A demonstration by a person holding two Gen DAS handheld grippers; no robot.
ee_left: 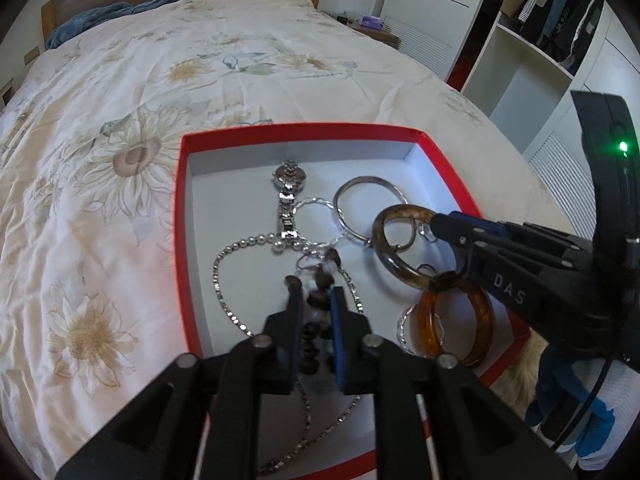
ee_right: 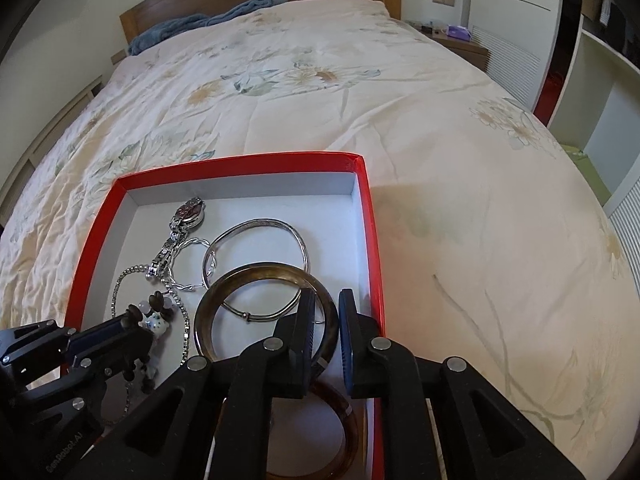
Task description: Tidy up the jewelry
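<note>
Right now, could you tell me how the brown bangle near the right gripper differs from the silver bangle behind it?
The brown bangle is a thick, translucent dark band; the silver bangle is thin, shiny metal. The brown bangle is tilted, with its rim between the right gripper's fingers; the silver bangle lies flat and free, partly under it. The brown bangle is round; the silver bangle looks more oval. Both are in the red box.

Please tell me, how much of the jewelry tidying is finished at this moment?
Done: the watch, silver bangle, chain necklace and amber bangle lie inside the red box. In hand: the left gripper has the beaded bracelet between its fingers, and the right gripper holds the dark bangle, both low in the box. Left: release those two; the pieces overlap, so some separating may remain.
</note>
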